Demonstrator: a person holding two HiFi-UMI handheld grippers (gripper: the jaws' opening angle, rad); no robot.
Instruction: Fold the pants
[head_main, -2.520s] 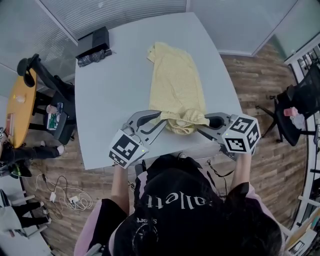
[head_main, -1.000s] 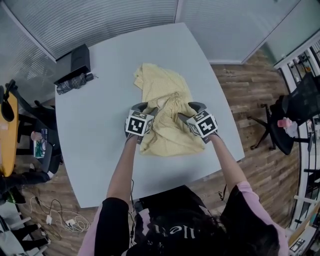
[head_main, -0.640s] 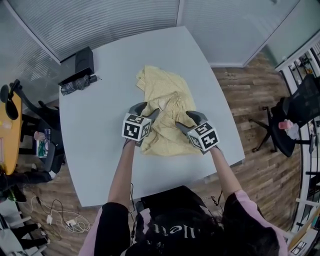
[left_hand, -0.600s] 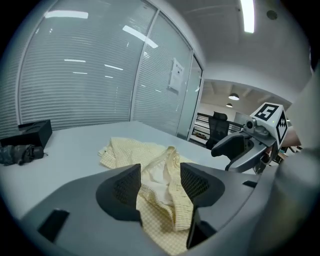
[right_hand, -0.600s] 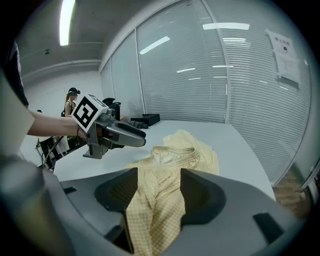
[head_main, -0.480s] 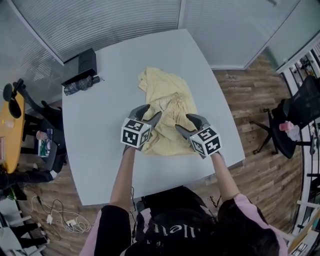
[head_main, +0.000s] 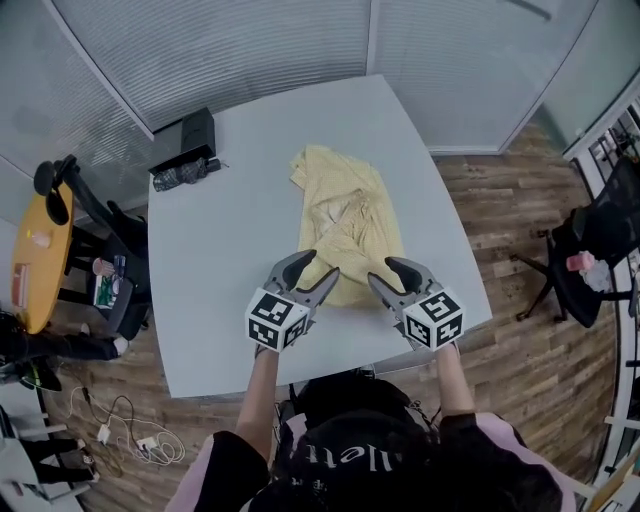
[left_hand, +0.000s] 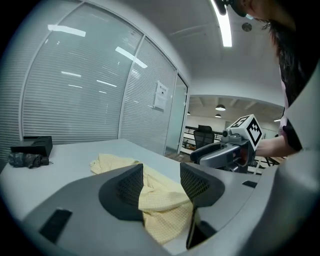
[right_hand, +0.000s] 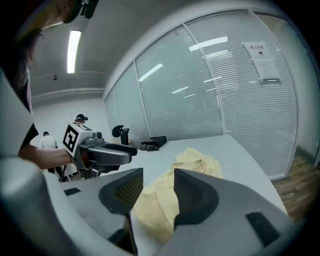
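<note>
The yellow pants (head_main: 350, 225) lie folded over on the grey table (head_main: 220, 250), their creased near half on top. My left gripper (head_main: 322, 264) hangs above the near left edge of the cloth, open and empty; its jaws have just been opening. My right gripper (head_main: 381, 270) hovers above the near right edge; its jaws have just been closing a little, with nothing between them. In the left gripper view the pants (left_hand: 160, 195) show below and beyond the left gripper (left_hand: 161, 172), untouched. Through the right gripper (right_hand: 157, 182) the pants (right_hand: 197, 160) likewise lie apart.
A black box (head_main: 190, 130) and a dark folded bundle (head_main: 185, 172) sit at the table's far left corner. An office chair (head_main: 590, 240) stands at the right, an orange round table (head_main: 40, 250) at the left. Glass walls with blinds run behind the table.
Both grippers let go of the pants, then drew back toward the person and rose. The cloth stays folded on the table.
</note>
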